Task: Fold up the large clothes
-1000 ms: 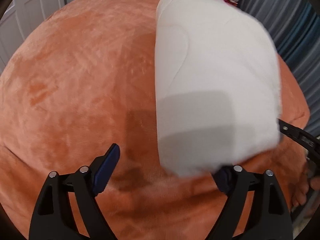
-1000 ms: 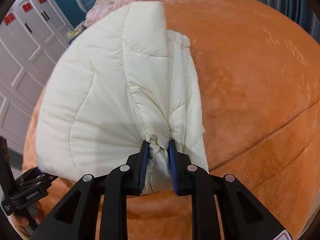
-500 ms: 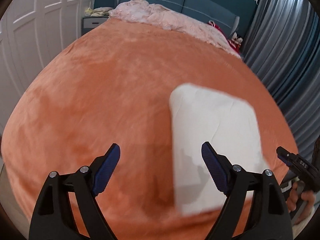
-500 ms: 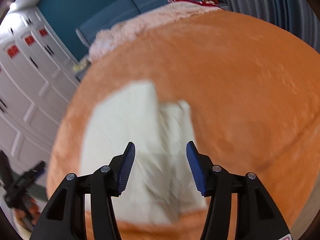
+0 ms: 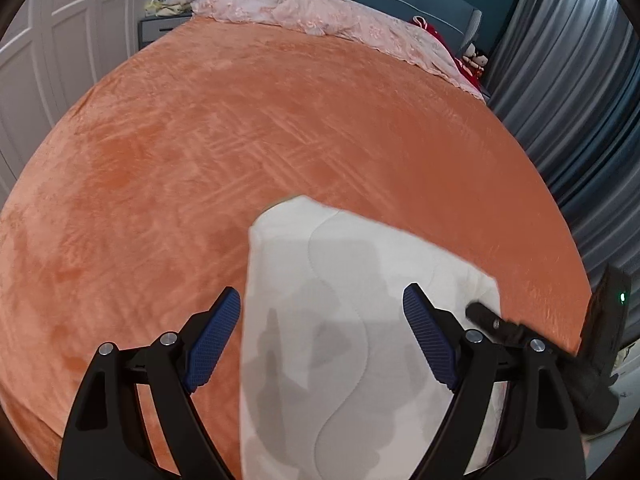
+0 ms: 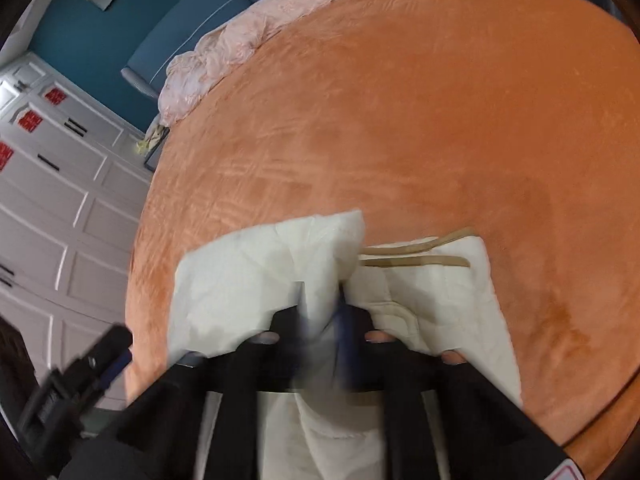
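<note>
A folded white quilted garment (image 5: pixel 340 360) lies on the orange plush bedspread (image 5: pixel 240 140) near the bed's front edge. My left gripper (image 5: pixel 320 296) hovers above it, open, its blue pads clear of the cloth. My right gripper (image 6: pixel 322 308) is motion-blurred and its jaws are closing, with a bunched fold of the garment (image 6: pixel 240 280) pinched between them. Tan trim strips show on the garment's right half. The right gripper's tip (image 5: pixel 480 314) also shows over the garment's right corner in the left wrist view. In the right wrist view the left gripper (image 6: pixel 112 344) sits at the lower left.
A crumpled pink cover (image 5: pixel 320 16) lies along the blue headboard at the far end of the bed. Grey curtains (image 5: pixel 580 100) hang along the right side, and white wardrobe doors (image 5: pixel 40 40) stand on the left. Broad orange bedspread (image 6: pixel 440 120) stretches beyond the garment.
Both grippers drew back and up, so the garment looks smaller and lower. The right gripper let go of the bunched cloth, opened wide, then closed on a fold again. The left stayed open.
</note>
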`<state>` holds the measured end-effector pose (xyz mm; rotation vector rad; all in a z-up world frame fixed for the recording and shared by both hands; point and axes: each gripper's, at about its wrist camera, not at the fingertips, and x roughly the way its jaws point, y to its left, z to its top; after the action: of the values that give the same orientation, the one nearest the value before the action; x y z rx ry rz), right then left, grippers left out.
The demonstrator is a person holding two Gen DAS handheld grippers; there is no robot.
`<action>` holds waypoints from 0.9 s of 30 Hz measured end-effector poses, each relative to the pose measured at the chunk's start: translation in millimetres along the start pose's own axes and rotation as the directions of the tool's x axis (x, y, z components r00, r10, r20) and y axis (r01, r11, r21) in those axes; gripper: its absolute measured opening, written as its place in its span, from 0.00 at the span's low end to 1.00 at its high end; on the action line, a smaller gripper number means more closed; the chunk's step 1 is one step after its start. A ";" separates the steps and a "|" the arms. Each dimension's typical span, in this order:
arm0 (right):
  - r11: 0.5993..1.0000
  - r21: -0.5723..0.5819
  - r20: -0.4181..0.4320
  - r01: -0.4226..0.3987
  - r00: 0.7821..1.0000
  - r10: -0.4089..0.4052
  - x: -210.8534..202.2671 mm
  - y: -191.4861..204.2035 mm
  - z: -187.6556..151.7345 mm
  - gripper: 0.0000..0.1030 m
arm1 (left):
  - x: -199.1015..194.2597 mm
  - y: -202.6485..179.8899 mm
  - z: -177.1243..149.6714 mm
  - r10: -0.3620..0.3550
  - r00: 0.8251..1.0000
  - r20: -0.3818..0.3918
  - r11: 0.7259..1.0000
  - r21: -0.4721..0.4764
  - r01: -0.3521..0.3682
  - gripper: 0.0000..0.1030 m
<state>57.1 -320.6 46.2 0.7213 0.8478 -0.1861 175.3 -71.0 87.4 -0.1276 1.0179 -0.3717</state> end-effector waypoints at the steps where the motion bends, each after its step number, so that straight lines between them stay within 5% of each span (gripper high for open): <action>1: 1.000 -0.016 0.034 0.007 0.999 -0.007 -7.6 -1.3 -0.7 0.06 | 1.9 -1.8 0.3 -0.004 1.000 -0.003 1.000 0.000 0.004 0.79; 5: 0.995 -0.043 0.149 0.095 0.985 -0.088 -34.2 -17.9 -2.2 0.06 | 16.6 -13.0 -2.0 -0.010 1.000 -0.020 1.000 0.005 0.010 0.79; 17: 0.959 -0.142 0.085 0.245 0.968 -0.235 28.1 -40.0 -18.4 0.13 | 89.0 -18.3 -30.6 0.069 0.993 -0.098 0.998 0.005 -0.068 0.89; 27: 0.956 -0.171 0.095 0.237 0.970 -0.223 45.8 -44.4 -25.8 0.20 | 106.5 -13.6 -47.2 0.120 0.991 -0.065 0.993 0.007 -0.120 0.96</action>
<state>52.6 -331.4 -21.6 0.4407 0.8640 -0.3381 181.9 -118.8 -19.5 -0.0518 1.0841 -0.2691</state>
